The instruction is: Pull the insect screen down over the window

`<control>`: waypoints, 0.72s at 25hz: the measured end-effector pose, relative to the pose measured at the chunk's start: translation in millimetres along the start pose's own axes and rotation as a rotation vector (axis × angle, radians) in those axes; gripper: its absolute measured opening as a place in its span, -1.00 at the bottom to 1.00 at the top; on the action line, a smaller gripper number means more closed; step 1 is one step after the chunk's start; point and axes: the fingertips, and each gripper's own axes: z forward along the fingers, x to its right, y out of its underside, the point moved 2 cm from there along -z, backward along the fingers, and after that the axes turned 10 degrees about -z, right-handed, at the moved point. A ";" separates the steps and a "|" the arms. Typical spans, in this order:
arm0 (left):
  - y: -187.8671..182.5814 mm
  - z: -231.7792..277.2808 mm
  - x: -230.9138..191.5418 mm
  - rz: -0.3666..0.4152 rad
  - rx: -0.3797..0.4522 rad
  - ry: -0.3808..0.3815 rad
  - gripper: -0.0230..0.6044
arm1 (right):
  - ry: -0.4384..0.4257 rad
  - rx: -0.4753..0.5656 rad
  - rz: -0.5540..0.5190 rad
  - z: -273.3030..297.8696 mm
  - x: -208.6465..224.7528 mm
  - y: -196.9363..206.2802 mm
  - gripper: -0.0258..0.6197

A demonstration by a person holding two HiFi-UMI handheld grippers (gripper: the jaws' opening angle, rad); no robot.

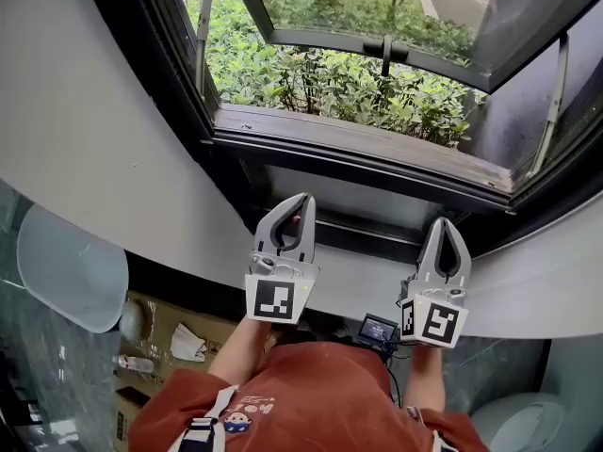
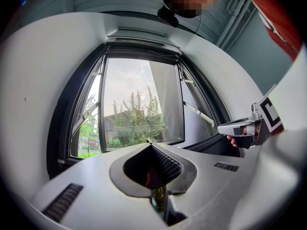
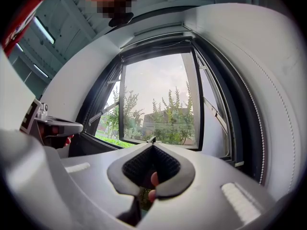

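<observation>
The window point(image 1: 363, 83) stands open, its dark-framed sash point(image 1: 377, 38) swung outward over green bushes. No mesh shows across the opening. A pale bar point(image 2: 144, 34) runs along the top of the frame in the left gripper view. My left gripper point(image 1: 300, 200) is held just below the dark sill point(image 1: 358, 153), jaws shut and empty. My right gripper point(image 1: 444, 222) hovers beside it at the same height, also shut on nothing. Each gripper view looks past its closed tips, the left gripper point(image 2: 149, 142) and the right gripper point(image 3: 152, 140), toward the opening.
A curved white wall point(image 1: 94, 158) surrounds the window recess. Below left on the floor are a pale tub point(image 1: 71, 266) and cardboard boxes point(image 1: 160, 332). A small lit screen point(image 1: 379, 329) sits under my right hand. A white round vessel point(image 1: 528, 422) lies at the bottom right.
</observation>
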 end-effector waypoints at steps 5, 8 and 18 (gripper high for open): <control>-7.4 3.1 -0.6 0.002 0.019 0.000 -0.91 | 0.007 0.022 -0.003 2.8 3.0 -6.9 -0.89; -12.7 5.3 -1.3 0.007 0.031 0.001 -0.91 | 0.011 0.042 -0.008 5.3 5.5 -12.3 -0.89; -46.5 16.9 0.4 0.052 0.107 0.015 -0.91 | 0.022 0.137 -0.034 17.8 15.5 -43.5 -0.89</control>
